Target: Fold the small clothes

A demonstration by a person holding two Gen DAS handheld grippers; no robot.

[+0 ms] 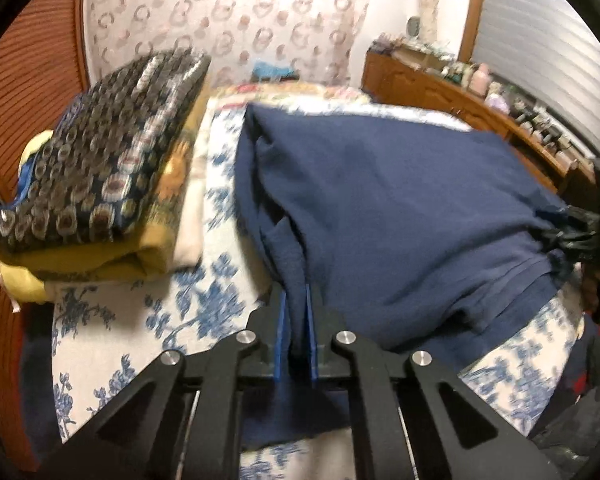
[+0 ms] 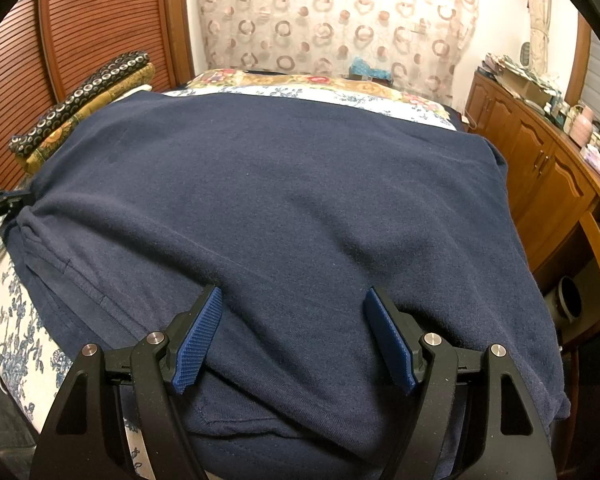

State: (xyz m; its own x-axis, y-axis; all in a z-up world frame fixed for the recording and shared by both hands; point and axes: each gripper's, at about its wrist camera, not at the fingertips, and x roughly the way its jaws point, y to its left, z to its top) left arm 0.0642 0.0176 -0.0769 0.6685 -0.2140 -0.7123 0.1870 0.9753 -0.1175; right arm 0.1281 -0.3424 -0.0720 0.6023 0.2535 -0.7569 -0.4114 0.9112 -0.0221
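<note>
Circle-patterned pale curtains [image 2: 340, 28] hang behind the bed with its blue-flowered white cover [image 1: 140, 320]. Spread over that bed, the big navy cotton garment [image 2: 280, 200] fills the middle of both views. At ten o'clock in my left view sits a stack of folded cloths, dark ring-patterned one on top [image 1: 100, 152]. At three o'clock stands a brown wooden cabinet [image 2: 540, 168]. My left claw [image 1: 298, 320] is clamped on a fold at the garment's edge. My right claw [image 2: 294, 336] rests on the fabric, jaws wide apart, gripping nothing.
</note>
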